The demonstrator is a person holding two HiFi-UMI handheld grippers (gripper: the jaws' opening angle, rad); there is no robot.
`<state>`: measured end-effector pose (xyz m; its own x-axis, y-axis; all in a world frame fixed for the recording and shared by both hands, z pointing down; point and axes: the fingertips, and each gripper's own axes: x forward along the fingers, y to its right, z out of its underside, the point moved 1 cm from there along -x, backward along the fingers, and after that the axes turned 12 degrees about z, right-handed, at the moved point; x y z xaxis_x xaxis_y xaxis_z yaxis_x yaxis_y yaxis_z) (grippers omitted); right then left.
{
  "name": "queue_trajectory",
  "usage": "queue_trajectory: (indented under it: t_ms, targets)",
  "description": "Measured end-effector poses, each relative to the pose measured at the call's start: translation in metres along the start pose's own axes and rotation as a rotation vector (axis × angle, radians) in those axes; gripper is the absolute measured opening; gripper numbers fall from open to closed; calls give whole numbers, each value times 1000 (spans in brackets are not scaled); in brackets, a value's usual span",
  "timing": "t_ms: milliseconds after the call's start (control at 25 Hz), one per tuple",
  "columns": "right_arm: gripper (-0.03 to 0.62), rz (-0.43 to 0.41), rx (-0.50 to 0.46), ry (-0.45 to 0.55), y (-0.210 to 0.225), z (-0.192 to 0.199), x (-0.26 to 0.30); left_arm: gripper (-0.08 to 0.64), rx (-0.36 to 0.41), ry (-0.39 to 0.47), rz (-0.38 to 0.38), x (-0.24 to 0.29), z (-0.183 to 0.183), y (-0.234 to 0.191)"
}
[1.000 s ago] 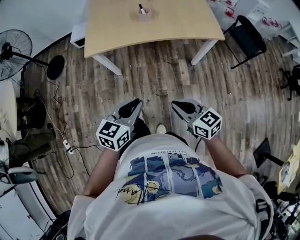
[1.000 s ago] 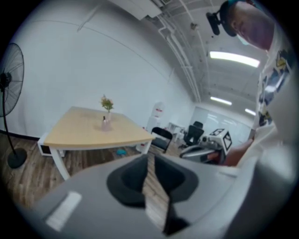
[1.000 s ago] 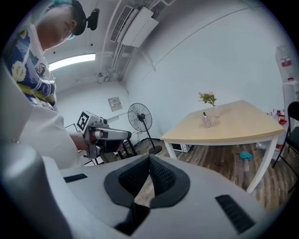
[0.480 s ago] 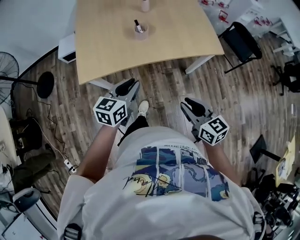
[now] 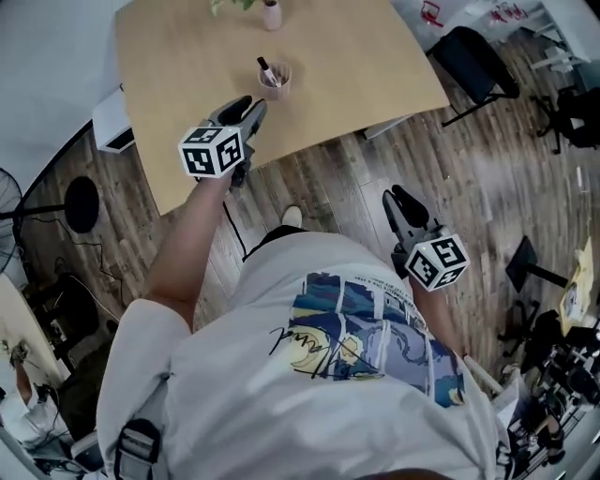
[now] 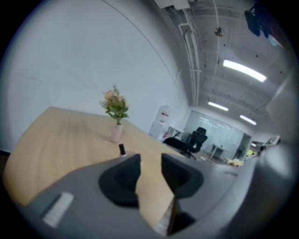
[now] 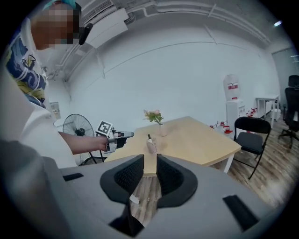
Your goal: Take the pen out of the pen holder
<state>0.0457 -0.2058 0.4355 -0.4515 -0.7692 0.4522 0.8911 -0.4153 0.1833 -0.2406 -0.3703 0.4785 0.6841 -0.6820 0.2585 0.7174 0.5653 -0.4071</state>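
A pen (image 5: 264,69) with a dark cap stands in a small pale pen holder (image 5: 276,81) on the wooden table (image 5: 347,56). My left gripper (image 5: 247,105) reaches over the table's near edge, just short of the holder and to its left. Its jaws have just been opening and stand open with nothing between them (image 6: 150,161); the pen's cap (image 6: 122,149) shows just beyond the left jaw. My right gripper (image 5: 396,200) hangs over the floor beside my body, off the table. Its jaws (image 7: 150,164) have just closed a little, still open and empty, with the holder (image 7: 152,147) far ahead.
A pink vase with flowers (image 5: 271,14) stands behind the holder. A black chair (image 5: 467,58) is at the table's right, a floor fan (image 7: 77,127) to the left, and a white box (image 5: 110,127) under the table's left side. The floor is wood planks.
I have stepped up to the table. The left gripper swung forward from over the floor to above the table's near edge by the holder. The right gripper stayed low at my side.
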Motion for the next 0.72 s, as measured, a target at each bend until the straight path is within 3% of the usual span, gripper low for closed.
queue_trajectory:
  t_ms: [360, 600, 720]
  targets:
    - [105, 180, 111, -17, 37, -2, -7, 171, -31, -53, 0, 77, -8, -88]
    - [106, 218, 237, -7, 52, -6, -10, 179, -48, -66, -15, 102, -10, -112]
    - [106, 226, 255, -19, 55, -7, -8, 181, -60, -75, -18, 107, -8, -119]
